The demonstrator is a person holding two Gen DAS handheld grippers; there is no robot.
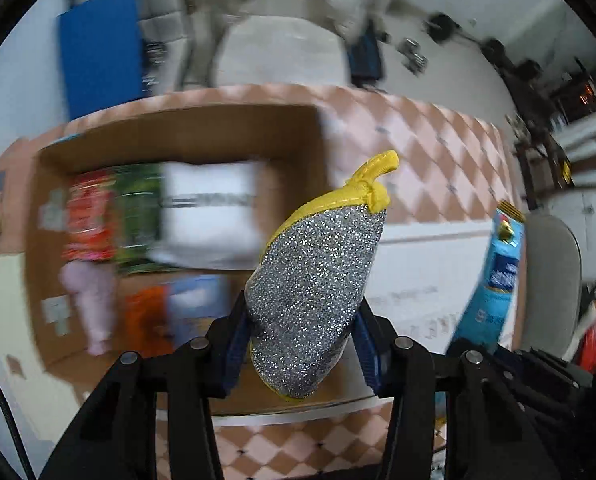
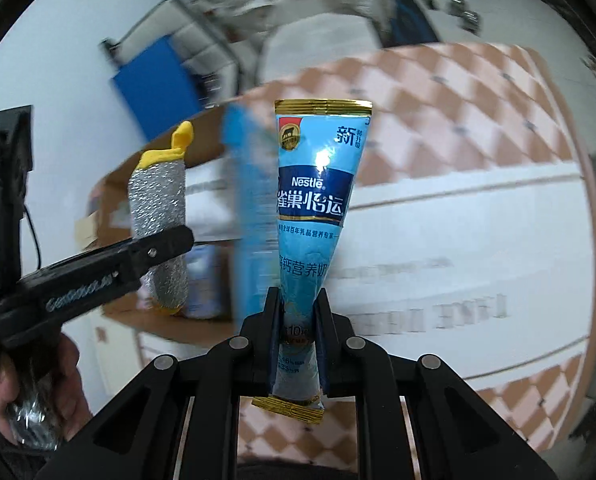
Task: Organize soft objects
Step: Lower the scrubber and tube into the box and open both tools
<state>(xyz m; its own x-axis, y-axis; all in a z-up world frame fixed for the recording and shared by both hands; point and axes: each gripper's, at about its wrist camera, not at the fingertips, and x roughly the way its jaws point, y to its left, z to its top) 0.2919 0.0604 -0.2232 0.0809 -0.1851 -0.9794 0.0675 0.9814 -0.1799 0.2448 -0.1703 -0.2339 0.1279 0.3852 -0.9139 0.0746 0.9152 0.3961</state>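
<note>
My left gripper (image 1: 300, 340) is shut on a silver glitter pouch (image 1: 314, 276) with yellow trim and holds it upright in the air beside an open cardboard box (image 1: 293, 132). The pouch (image 2: 159, 216) and the left gripper (image 2: 165, 246) also show in the right wrist view. My right gripper (image 2: 298, 328) is shut on a blue Nestle milk powder sachet (image 2: 316, 208) and holds it upright above a white carton (image 2: 478, 240). The sachet also shows at the right of the left wrist view (image 1: 494, 280).
The box holds a white pack (image 1: 213, 216), red (image 1: 87, 216) and green (image 1: 137, 220) packets, a pink soft item (image 1: 91, 300) and an orange packet (image 1: 145, 316). It stands on a pink checkered table (image 1: 438, 152). A blue panel (image 1: 97, 48) stands behind.
</note>
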